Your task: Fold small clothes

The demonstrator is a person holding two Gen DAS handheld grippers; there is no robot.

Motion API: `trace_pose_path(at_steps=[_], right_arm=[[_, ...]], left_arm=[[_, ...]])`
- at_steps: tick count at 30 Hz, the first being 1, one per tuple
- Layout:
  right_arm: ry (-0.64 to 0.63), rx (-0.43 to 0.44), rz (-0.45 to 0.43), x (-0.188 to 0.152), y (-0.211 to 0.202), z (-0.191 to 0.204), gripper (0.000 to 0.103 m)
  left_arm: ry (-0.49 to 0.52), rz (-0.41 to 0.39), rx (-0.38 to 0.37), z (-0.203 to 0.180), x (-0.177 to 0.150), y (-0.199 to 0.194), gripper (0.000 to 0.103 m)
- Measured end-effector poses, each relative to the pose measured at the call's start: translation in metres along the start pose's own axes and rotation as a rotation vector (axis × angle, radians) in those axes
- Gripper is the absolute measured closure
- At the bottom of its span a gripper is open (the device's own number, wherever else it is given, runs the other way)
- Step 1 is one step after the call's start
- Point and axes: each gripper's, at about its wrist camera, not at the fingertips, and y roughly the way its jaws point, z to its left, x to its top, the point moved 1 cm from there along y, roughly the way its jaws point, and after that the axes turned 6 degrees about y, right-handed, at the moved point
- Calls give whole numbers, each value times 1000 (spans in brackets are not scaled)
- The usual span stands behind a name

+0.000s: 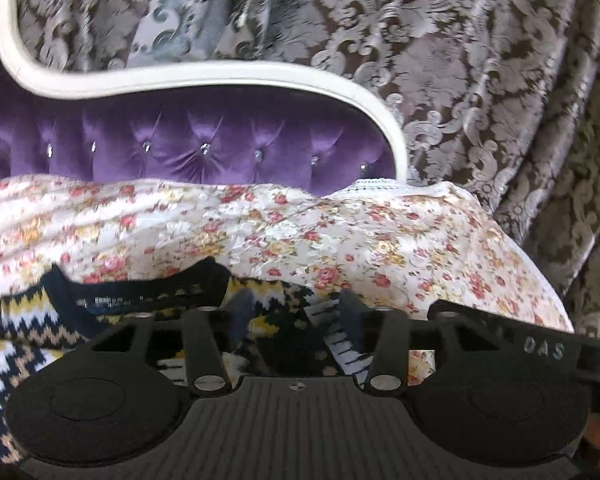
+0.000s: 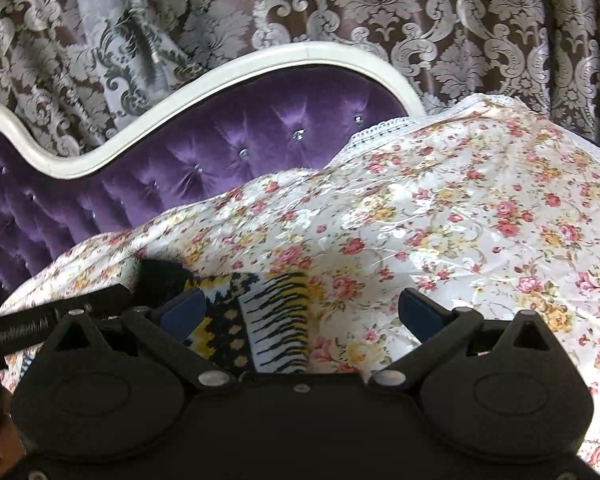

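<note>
My left gripper [image 1: 296,312] is spread above the zigzag sweater [image 1: 16,360], which lies on the flowered bedspread [image 1: 300,232]. Its dark collar [image 1: 140,280] is at my 11 o'clock and opens toward the purple headboard [image 1: 204,140] at 12; I cannot tell its long axis. My right gripper [image 2: 300,312] is spread wide over a sweater edge.

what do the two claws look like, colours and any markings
Both are matte black with two round discs at the base, linkage arms and silver screws. The left claw has a ribbed centre plate with a small crosshair mark and silver letters "DAS" on its right side. The right claw has blue pads on its fingers.
</note>
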Motion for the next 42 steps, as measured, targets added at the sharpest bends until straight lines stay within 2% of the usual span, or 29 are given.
trace_pose_path(at_steps=[5, 11, 18, 21, 23, 25, 26, 28, 32, 36, 39, 42], right_arm=[[13, 0, -3, 1, 1, -3, 0], [-18, 20, 28, -4, 8, 3, 0], [-84, 106, 47, -17, 17, 19, 0], [-123, 137, 42, -24, 25, 26, 1], [-147, 145, 44, -28, 31, 30, 4], [-172, 149, 45, -32, 38, 32, 8], [-188, 147, 51, -34, 43, 34, 10], [-206, 141, 60, -39, 51, 36, 11], [-233, 127, 94, -50, 65, 37, 13], [-248, 109, 116, -55, 72, 38, 14], [-244, 110, 129, -58, 75, 38, 29], [-252, 100, 137, -59, 74, 41, 60]], left_arm=[[29, -25, 35, 4, -7, -16, 39], [22, 43, 175, 44, -31, -28, 38], [-158, 148, 326, 119, -74, -33, 38], [-212, 182, 355, 141, -93, -30, 39], [-165, 135, 352, 142, -104, -34, 38], [-94, 137, 371, 136, -107, -31, 36], [-47, 141, 387, 130, -108, -28, 31], [16, 137, 424, 120, -111, -23, 28], [-24, 90, 441, 120, -117, -24, 25], [-10, 63, 441, 119, -123, -27, 25], [-8, 53, 446, 118, -124, -27, 25], [-7, 56, 446, 118, -124, -26, 25]])
